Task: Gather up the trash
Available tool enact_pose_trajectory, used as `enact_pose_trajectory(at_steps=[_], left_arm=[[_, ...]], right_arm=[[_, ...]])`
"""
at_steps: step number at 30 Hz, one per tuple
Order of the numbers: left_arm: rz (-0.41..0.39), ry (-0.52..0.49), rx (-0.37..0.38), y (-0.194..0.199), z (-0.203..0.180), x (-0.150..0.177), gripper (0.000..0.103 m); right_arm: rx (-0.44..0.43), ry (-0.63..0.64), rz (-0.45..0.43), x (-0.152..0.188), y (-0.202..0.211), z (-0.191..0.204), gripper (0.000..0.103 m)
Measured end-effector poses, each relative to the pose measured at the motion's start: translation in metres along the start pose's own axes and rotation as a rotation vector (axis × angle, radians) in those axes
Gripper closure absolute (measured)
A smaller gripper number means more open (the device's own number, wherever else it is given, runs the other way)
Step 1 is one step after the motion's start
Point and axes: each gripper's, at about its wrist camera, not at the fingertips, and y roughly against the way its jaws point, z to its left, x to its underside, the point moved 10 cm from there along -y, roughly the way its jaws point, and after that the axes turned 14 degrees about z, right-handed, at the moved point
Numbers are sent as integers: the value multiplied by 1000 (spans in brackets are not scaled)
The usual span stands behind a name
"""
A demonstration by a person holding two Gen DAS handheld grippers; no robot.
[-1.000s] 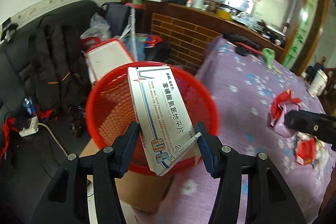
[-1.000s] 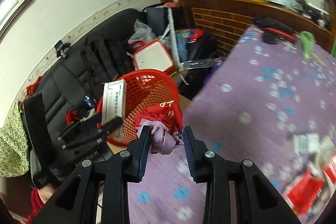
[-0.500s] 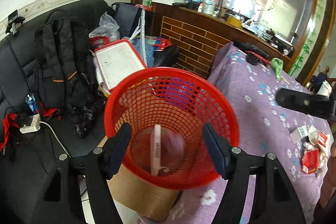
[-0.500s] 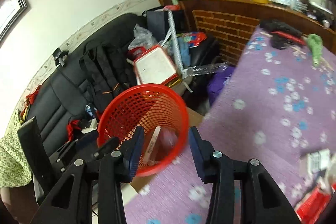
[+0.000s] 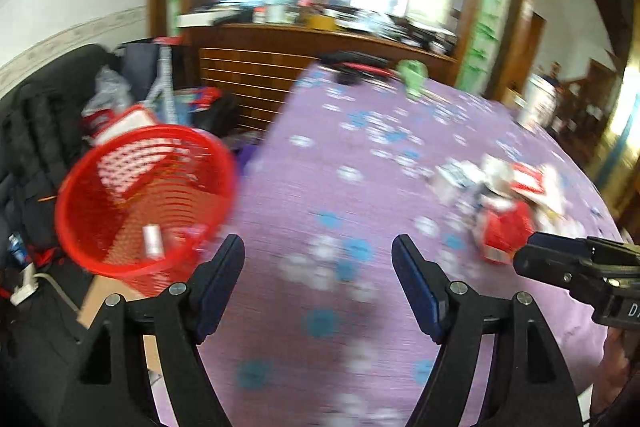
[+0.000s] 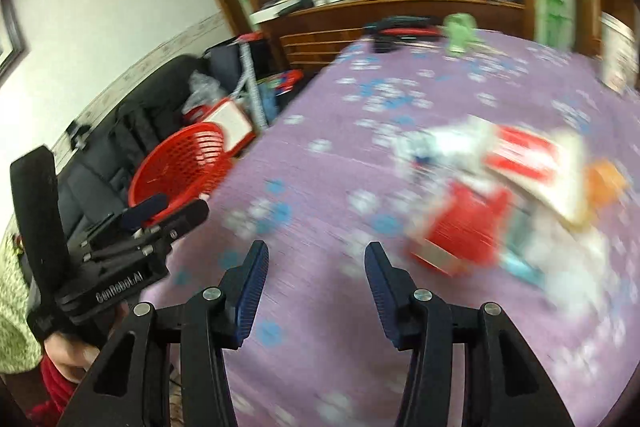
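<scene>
Both grippers, left (image 5: 318,253) and right (image 6: 316,259), swung tableward, fingers wide (only left shows basket (image 5: 120,195) contents).

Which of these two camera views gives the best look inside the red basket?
The left wrist view: the red basket is near, its mouth facing the camera, with a blurred white item inside. In the right wrist view it is farther and its inside barely shows.

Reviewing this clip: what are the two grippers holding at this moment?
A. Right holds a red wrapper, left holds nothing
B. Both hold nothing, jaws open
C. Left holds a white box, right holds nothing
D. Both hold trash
B: the left gripper and right gripper both show wide-open jaws with only the purple tablecloth between them.
</scene>
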Motion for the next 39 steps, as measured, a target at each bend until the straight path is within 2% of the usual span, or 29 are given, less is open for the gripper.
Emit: enact_pose_trajectory(at_steps=[4,9,14,17,22,24,25,26,28,32,39], left_arm=[[47,-95,43,-15,-58,10,28],[73,-224,71,-25,-128,18,27],[75,-335,77,-33,-184,19,24],[97,-351,92,-49,-206,15,24],[141,-353,76,-78,-221,9,24],[147,-342,80,-87,-224,5,31],[155,-339,82,-90,-225,4,43],[173,-331,89,-95,-226,4,61],[212,-312,121,-103,-225,6,79],[200,-310,121,-101,-218,9,82],[144,-259,161,-67,-189,17,83]], right_arm=[[75,-116,-53,37,33,-66,49],[173,-225,-119,59,62,-125,49],[136,-327,-151,64,75,-157,49],[120,-352,-157,68,80,-165,48],[115,-363,-166,74,82,-171,46],[116,-362,-171,76,84,-172,46],[116,-361,-174,75,85,-173,45],[116,-360,-174,75,84,-173,45],[116,-347,-172,72,83,-171,45],[123,-310,-165,65,75,-165,41],[165,-220,-138,39,51,-147,40]])
